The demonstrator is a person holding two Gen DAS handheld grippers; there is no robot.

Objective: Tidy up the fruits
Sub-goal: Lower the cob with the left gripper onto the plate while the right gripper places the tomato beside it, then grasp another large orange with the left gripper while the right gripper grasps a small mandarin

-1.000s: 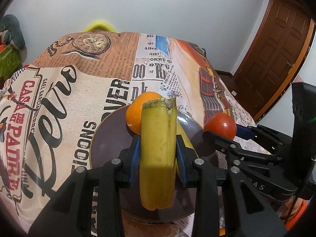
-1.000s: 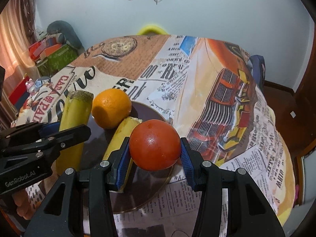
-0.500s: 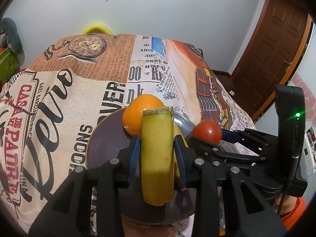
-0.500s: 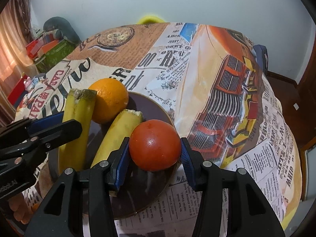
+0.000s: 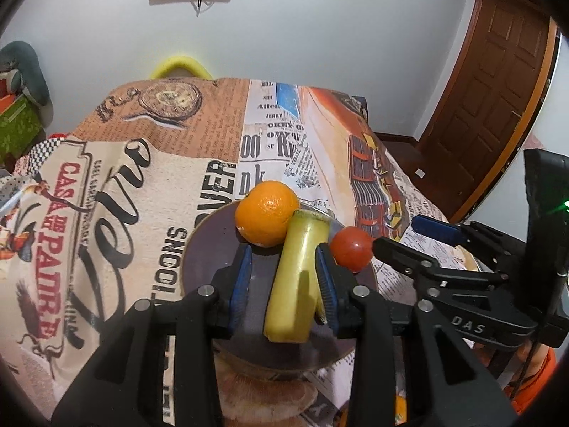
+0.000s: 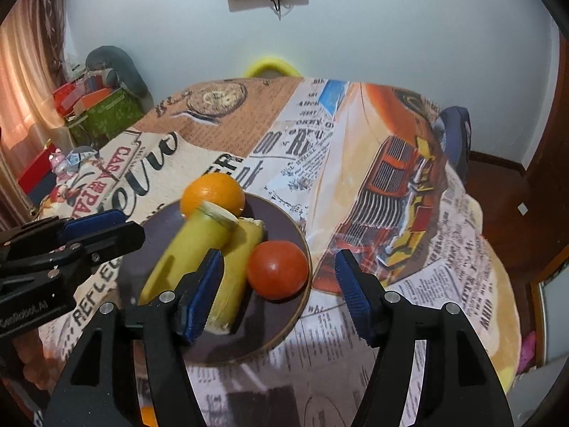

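Your right gripper (image 6: 279, 284) has just opened and let go of the tomato (image 6: 277, 270), which now sits by the plate's (image 6: 281, 334) right edge. Your left gripper (image 5: 282, 284) stands apart too, so the banana piece (image 5: 295, 277) lies free in the plate's middle. Both fruits are put away.

tablecloth (image 5: 106, 213): "casa de padre"; right claw (image 5: 391, 245): "das"

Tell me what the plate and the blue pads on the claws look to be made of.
Plate: probably glazed ceramic or glass; dark, smooth, faintly glossy, with a thin pale rim. Blue pads: likely rubber or soft plastic; matte, finely ribbed faces.
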